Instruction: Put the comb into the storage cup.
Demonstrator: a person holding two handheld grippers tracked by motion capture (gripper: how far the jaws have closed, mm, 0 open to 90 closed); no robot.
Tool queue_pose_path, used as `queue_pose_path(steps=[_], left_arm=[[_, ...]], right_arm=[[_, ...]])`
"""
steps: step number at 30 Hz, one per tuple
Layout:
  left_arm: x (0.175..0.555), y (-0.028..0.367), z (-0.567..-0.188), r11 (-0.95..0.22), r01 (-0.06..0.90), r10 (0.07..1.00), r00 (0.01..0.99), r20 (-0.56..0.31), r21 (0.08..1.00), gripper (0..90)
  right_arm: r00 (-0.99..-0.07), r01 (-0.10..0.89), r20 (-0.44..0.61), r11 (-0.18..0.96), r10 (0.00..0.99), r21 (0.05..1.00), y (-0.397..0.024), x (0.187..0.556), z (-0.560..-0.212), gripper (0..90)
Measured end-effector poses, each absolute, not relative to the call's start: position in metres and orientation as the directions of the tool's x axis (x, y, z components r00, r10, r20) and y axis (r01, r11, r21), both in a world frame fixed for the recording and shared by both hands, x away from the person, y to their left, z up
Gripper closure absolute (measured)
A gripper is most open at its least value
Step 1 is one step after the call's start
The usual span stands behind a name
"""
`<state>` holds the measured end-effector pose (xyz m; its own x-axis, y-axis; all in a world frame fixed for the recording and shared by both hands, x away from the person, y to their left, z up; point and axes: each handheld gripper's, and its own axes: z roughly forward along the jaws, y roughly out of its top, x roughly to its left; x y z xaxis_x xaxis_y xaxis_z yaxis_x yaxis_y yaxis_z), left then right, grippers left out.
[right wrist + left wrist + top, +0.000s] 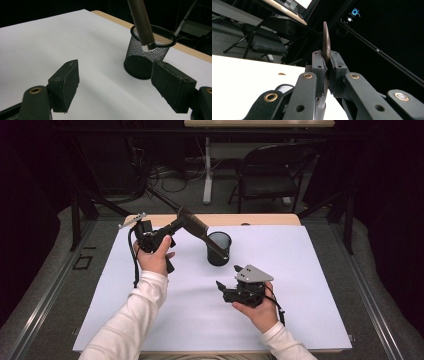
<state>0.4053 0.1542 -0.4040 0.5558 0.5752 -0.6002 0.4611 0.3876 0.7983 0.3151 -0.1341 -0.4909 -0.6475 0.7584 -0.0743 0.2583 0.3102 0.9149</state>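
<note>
Left claw clamps the brown tool over the mesh cup, right claw stands open and empty.

High view: the left claw is clamped on a flat brown tool that slants down toward the black mesh cup, its lower end at the cup's rim; the cup stands upright near the middle of the white bench. The right claw sits near the cup on the person's side, apart from it (jaws spread, nothing in them).
Left gripper view: the two jaws are pressed tight on the brown tool, seen edge-on and sticking up past the pads.
Right gripper view: the right claw has nothing between its parted jaws, the mesh cup stands beyond them, and the tool's silver-capped tip hangs at the cup's rim.
</note>
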Motion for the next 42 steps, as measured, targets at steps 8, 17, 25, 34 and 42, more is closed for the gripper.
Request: queue_pose_path(steps=[8, 17, 25, 34, 42], left_arm=[[0.407, 0.153, -0.394, 0.379, 0.423, 0.598, 0.566, -0.567, 0.823, 84.6], [0.41, 0.15, -0.391, 0.373, 0.399, 0.623, 0.561, -0.545, 0.838, 84.6], [0.415, 0.15, -0.389, 0.371, 0.374, 0.649, 0.55, -0.526, 0.85, 84.6], [0.421, 0.149, -0.391, 0.368, 0.36, 0.687, 0.517, -0.512, 0.857, 84.6], [0.426, 0.148, -0.394, 0.369, 0.354, 0.701, 0.501, -0.507, 0.859, 84.6]], right_arm=[[-0.666, 0.287, -0.045, 0.311, 0.745, 0.906, -0.138, 0.316, -0.49, 23.7], [-0.657, 0.275, -0.037, 0.285, 0.753, 0.918, -0.143, 0.313, -0.486, 23.2], [-0.688, 0.278, -0.027, 0.297, 0.725, 0.914, -0.143, 0.312, -0.486, 14.5], [-0.675, 0.266, -0.046, 0.301, 0.736, 0.916, -0.143, 0.312, -0.486, 8.5], [-0.687, 0.284, -0.046, 0.327, 0.725, 0.901, -0.139, 0.313, -0.489, 0.0]])
